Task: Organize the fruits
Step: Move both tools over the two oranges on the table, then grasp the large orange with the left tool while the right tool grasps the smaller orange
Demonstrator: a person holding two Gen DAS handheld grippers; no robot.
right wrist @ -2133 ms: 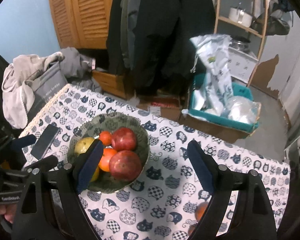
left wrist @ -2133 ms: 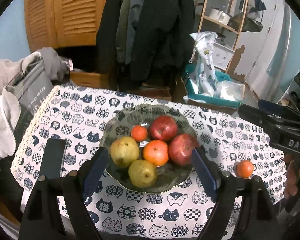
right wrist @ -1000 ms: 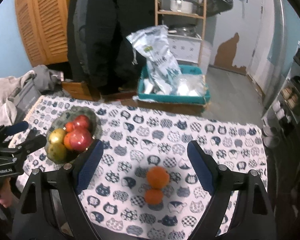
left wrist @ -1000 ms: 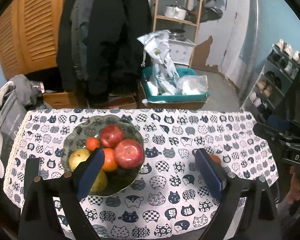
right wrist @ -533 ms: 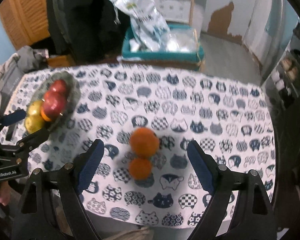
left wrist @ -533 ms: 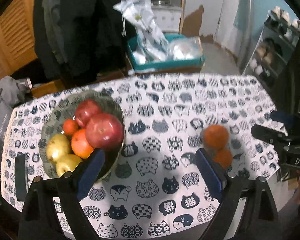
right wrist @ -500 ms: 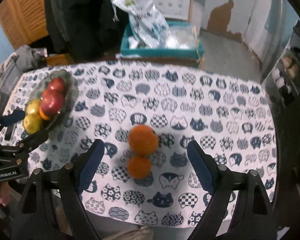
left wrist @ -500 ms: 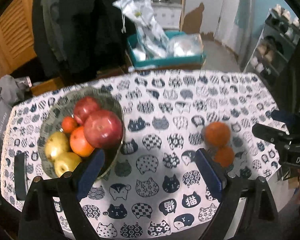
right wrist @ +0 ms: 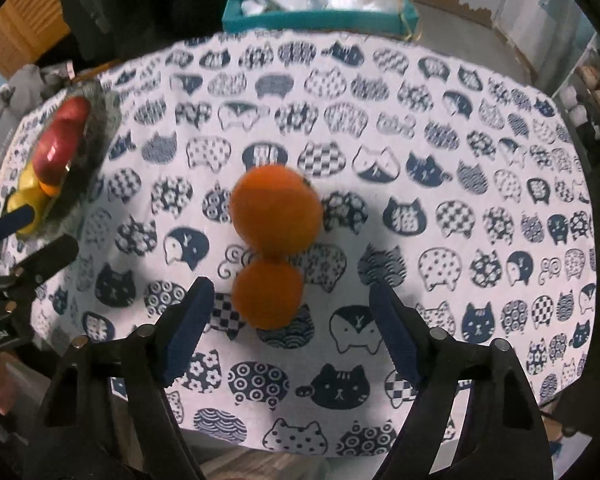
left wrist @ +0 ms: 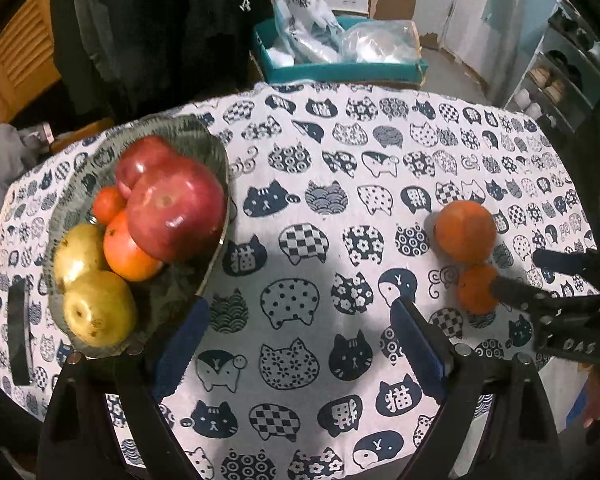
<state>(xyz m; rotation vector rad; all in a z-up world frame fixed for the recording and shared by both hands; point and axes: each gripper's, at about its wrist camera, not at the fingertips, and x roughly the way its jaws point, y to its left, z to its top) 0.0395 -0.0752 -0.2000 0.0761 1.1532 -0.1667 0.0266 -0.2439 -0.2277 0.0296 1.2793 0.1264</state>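
Two oranges lie touching on the cat-print tablecloth: a large orange point(right wrist: 276, 208) and a small orange point(right wrist: 268, 294) in front of it. My right gripper point(right wrist: 290, 328) is open and empty, its jaws either side of the small orange, just short of it. The same large orange point(left wrist: 465, 231) and small orange point(left wrist: 476, 288) show at the right of the left wrist view. My left gripper point(left wrist: 296, 344) is open and empty over bare cloth, beside a dark green bowl point(left wrist: 204, 140) holding two red apples, two pears and two small oranges.
A black phone point(left wrist: 20, 336) lies left of the bowl near the table edge. A teal box point(left wrist: 340, 68) of plastic bags stands on the floor behind the table. Dark coats hang behind. The table's front edge is close under both grippers.
Both grippers have swung right and dropped closer to the table. The right gripper has closed in on the two oranges; the bowl has slid to the left of both views.
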